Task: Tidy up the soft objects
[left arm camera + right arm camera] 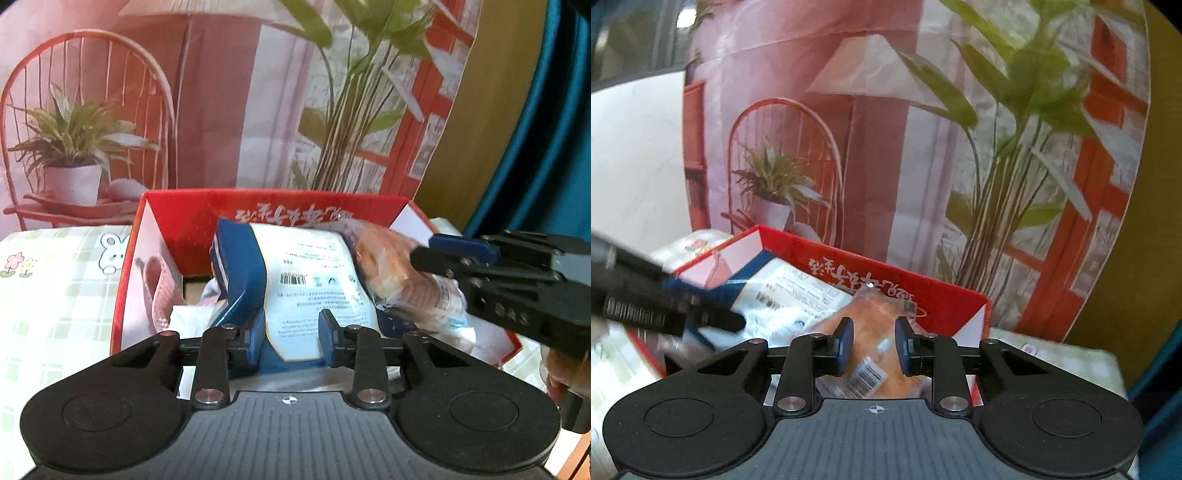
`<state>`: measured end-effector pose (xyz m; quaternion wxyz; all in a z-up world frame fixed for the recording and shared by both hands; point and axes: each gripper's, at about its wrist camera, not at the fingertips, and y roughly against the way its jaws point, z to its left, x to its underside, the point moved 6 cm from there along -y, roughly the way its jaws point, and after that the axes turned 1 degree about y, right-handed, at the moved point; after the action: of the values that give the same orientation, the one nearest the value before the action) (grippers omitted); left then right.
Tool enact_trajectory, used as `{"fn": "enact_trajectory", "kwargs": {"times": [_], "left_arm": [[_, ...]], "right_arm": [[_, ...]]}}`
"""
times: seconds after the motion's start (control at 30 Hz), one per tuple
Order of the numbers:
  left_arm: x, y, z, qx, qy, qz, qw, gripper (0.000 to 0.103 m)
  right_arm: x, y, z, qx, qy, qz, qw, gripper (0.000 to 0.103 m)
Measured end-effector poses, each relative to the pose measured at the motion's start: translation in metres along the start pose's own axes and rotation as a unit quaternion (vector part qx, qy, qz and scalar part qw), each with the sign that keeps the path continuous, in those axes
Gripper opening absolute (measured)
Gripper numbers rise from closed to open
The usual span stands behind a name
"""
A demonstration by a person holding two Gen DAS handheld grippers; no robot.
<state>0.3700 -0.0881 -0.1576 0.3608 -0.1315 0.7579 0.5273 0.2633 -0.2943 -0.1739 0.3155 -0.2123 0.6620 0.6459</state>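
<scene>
A red cardboard box stands open on the table, which wears a green checked cloth, with a printed backdrop behind it. The left hand-held gripper has its blue pads narrowed onto the near end of a blue-and-white snack bag that leans inside the box. The right hand-held gripper grips a clear-wrapped bread bun between close-set pads over the box's right side, touching the bag. A pink checked cloth lies at the box's left.

One red box, two packets, blue-white, bread
</scene>
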Motion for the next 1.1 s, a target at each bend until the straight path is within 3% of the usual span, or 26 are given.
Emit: {"fn": "enact_trajectory", "kwargs": {"times": [0.3,0.53,0.63,0.67,0.73,0.8,0.9,0.97,1.1], "left_arm": [[0.005,-0.008,0.005,0.004,0.001,0.009,1.0,0.033],[0.005,-0.003,0.001,0.002,0.0,0.003,1.0,0.034],[0.002,0.008,0.001,-0.001,-0.002,-0.007,1.0,0.046],[0.001,0.013,0.001,-0.004,-0.004,-0.012,0.9999,0.056],[-0.002,0.022,0.0,-0.016,-0.009,-0.024,0.9995,0.07],[-0.003,0.031,-0.001,-0.028,-0.014,-0.033,0.9989,0.084],[-0.006,0.047,-0.001,-0.051,-0.012,-0.052,0.9973,0.101],[-0.007,0.06,-0.003,-0.065,-0.009,-0.068,0.9956,0.103],[-0.008,0.08,-0.005,-0.1,-0.024,-0.079,0.9915,0.103]], "right_arm": [[0.013,-0.04,0.001,-0.009,-0.047,0.082,0.995,0.022],[0.023,-0.045,0.006,0.0,-0.043,0.102,0.994,0.022],[0.024,-0.039,0.006,0.008,-0.034,0.101,0.994,0.023],[0.023,-0.036,0.006,0.01,-0.03,0.1,0.995,0.023],[0.023,-0.027,0.006,0.016,-0.028,0.094,0.995,0.03],[0.021,-0.016,0.004,0.026,-0.033,0.085,0.996,0.049],[0.018,-0.001,0.003,0.026,-0.036,0.073,0.996,0.053],[0.017,0.008,0.004,0.028,-0.04,0.069,0.996,0.06],[0.011,0.031,0.006,0.031,-0.048,0.052,0.997,0.086]]}}
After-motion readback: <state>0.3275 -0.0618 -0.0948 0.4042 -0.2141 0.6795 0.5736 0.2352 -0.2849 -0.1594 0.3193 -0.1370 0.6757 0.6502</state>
